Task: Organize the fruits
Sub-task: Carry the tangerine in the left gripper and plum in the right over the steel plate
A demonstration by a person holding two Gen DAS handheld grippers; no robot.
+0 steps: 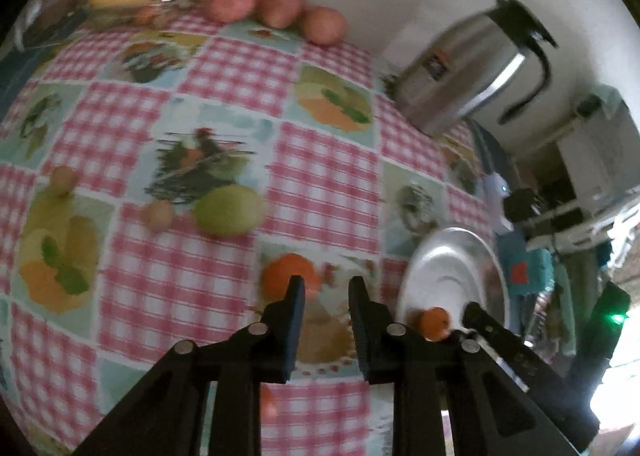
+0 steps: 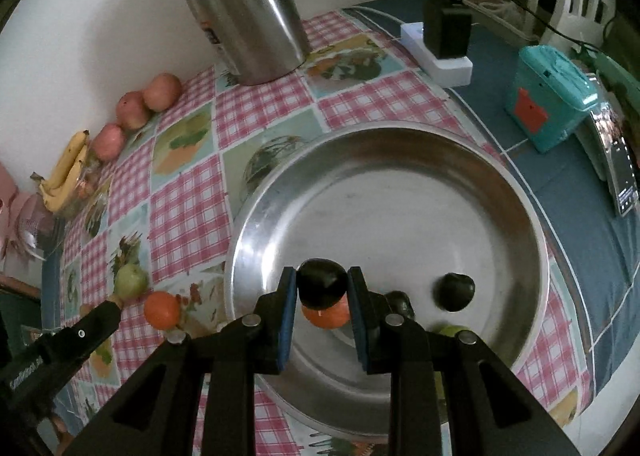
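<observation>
Dark plum (image 2: 322, 282) between right tool (image 2: 322, 310) pads

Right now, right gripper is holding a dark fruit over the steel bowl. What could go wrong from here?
1. The dark fruit sits at the tips of the right gripper fingers, so it may slip out early.
2. Released here, it would likely land on the orange fruit directly below and roll across the steel bowl.
3. The left gripper is shut on nothing beside the loose orange, and could nudge it.
</observation>
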